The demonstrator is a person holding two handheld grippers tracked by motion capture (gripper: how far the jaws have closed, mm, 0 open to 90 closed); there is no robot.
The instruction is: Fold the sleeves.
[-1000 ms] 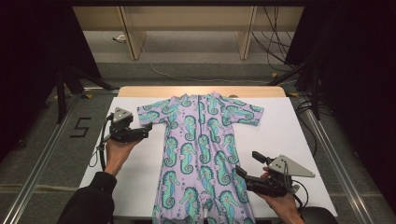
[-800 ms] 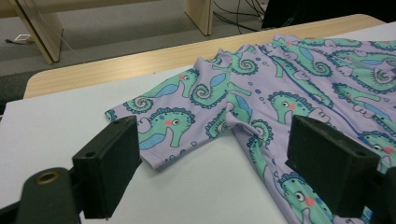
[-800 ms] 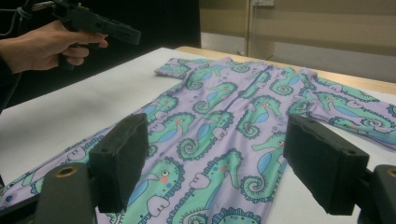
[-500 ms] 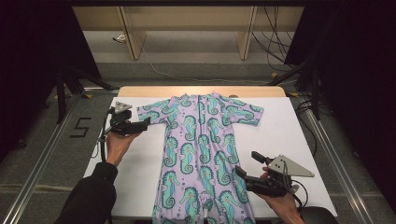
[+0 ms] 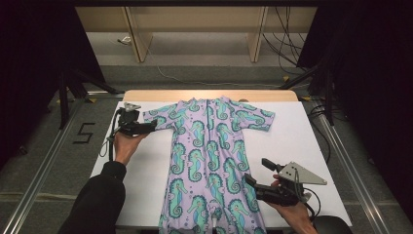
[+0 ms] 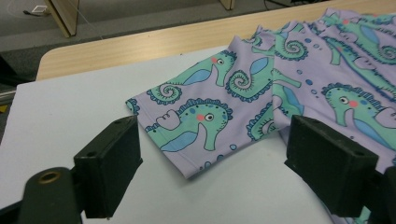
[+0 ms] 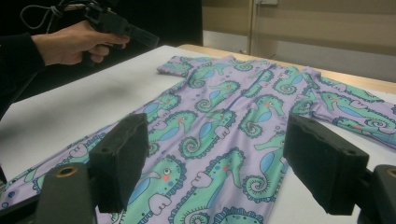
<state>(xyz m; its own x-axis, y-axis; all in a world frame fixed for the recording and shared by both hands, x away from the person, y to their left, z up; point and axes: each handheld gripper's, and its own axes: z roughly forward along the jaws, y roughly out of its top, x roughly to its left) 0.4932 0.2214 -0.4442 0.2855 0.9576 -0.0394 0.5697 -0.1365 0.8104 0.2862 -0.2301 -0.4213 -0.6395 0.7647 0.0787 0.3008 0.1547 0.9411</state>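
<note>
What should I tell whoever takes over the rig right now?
Left gripper: open, at the suit's left sleeve, nothing gripped.
Right gripper: open, beside the right leg near the table's front edge, holding nothing.
Suit: spread flat on the white table, collar at the far side, both sleeves out.
Done: suit laid out; no fold visible.
Left: probably grip the left sleeve and begin folding.

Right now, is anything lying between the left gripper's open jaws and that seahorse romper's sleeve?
Nothing: the left gripper view shows bare white table top between the left gripper and the romper's sleeve.
</note>
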